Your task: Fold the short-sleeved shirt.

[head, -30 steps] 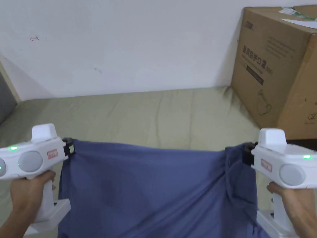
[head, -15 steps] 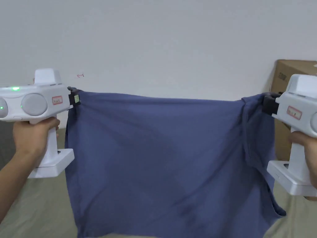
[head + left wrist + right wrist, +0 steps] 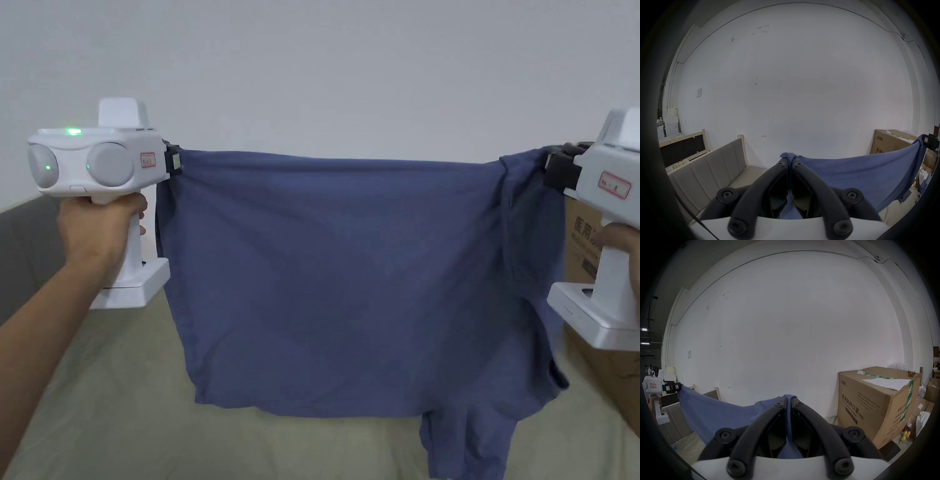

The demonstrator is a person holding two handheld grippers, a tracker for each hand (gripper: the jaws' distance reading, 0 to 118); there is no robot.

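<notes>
Beside right tool [image 3: 788, 400], cardboard box [image 3: 873, 404].

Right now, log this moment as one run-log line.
left gripper: shut on blue shirt | right gripper: shut on blue shirt | shirt: hanging spread above bed | fold: not started

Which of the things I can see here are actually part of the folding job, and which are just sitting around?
Part of the job:
- blue shirt, hanging spread out
- left tongs, clamped on one top corner
- right tongs, clamped on the other
- beige sheet below

Just sitting around:
- cardboard box
- padded bench
</notes>
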